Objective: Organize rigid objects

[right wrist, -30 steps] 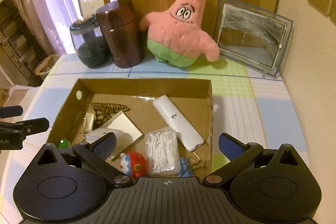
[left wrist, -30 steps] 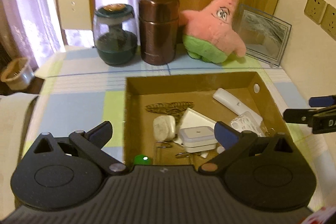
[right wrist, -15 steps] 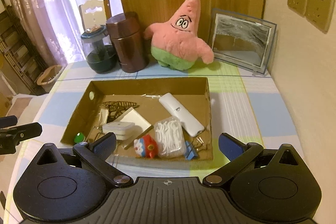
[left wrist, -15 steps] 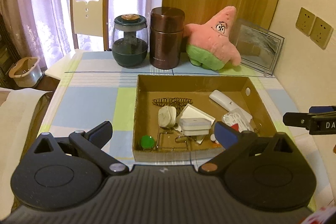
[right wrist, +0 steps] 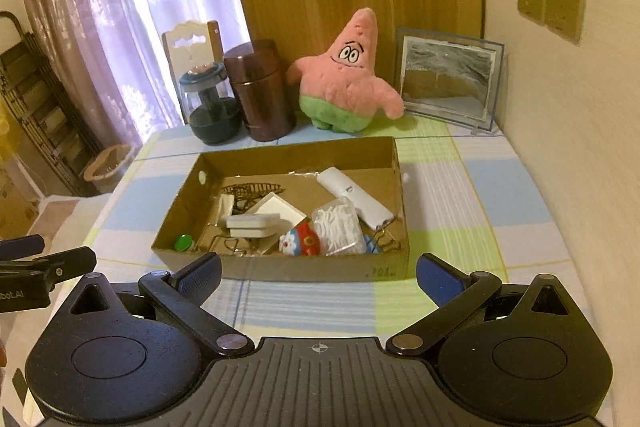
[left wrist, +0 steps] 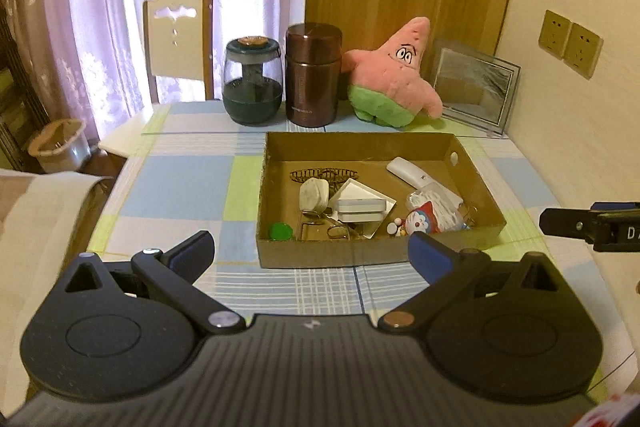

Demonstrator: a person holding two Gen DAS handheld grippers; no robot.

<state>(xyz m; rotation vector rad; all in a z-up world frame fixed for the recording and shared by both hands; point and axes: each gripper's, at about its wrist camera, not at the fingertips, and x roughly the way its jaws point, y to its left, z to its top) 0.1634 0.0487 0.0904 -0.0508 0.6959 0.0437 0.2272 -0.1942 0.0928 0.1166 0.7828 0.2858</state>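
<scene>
A shallow cardboard box (left wrist: 332, 258) (right wrist: 280, 269) sits mid-table holding small rigid items: a white remote (left wrist: 408, 171) (right wrist: 354, 195), a bag of floss picks (right wrist: 338, 229), a Doraemon toy (left wrist: 422, 223) (right wrist: 300, 243), a white lidded case (left wrist: 362, 209) (right wrist: 252, 225), a green cap (left wrist: 280, 231) (right wrist: 183, 242), binder clips and a wire hair clip (left wrist: 324, 174). My left gripper (left wrist: 310, 255) is open, held back from the box's near wall. My right gripper (right wrist: 318, 277) is open too, nothing between its fingers.
At the table's far edge stand a dark glass jar (left wrist: 252, 83), a brown canister (left wrist: 313, 75), a pink star plush (left wrist: 390, 83) and a framed picture (left wrist: 474, 91). A chair (left wrist: 178, 39) is behind. A wall with sockets (left wrist: 568, 43) runs on the right.
Both grippers have pulled back and up from over the box; the whole box and more of the table now show. Both stay open and empty.
</scene>
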